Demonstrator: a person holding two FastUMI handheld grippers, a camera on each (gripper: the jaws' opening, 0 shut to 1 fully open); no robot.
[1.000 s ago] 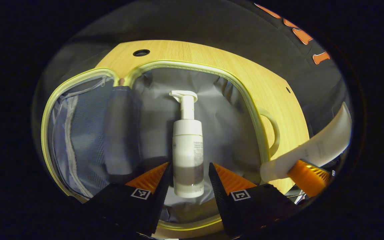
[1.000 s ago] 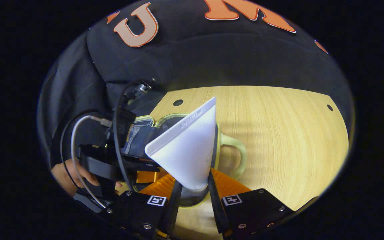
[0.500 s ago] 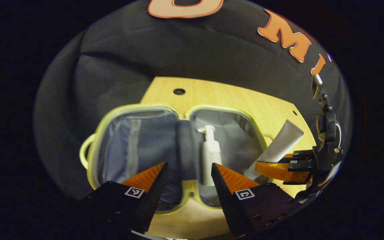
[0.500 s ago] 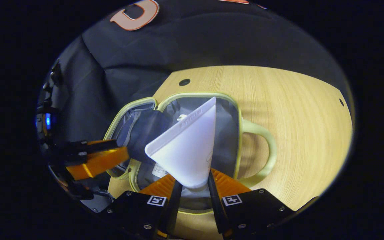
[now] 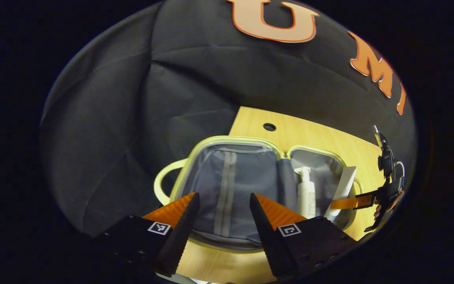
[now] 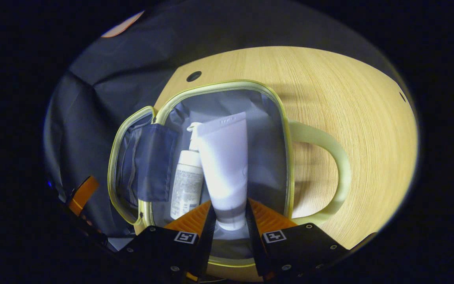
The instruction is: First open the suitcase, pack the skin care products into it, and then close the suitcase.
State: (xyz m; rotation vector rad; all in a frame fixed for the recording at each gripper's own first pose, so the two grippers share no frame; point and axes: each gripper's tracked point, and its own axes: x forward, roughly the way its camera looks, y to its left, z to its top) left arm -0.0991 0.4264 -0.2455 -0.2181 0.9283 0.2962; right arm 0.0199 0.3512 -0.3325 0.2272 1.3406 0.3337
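We see a small suitcase [image 6: 286, 130] with pale yellow-green trim lying fully open on a wooden surface, its grey fabric lining exposed, at the centre of the right gripper view and at lower centre-right of the left gripper view. Each half has a curved pale handle [image 6: 339, 173] on its outer edge. In the right half lies a white pump bottle [image 6: 185, 179], nozzle toward the far rim. Just beside it, overlapping it, we see a white squeeze tube [image 6: 225, 165], its flat crimped end pointing away.
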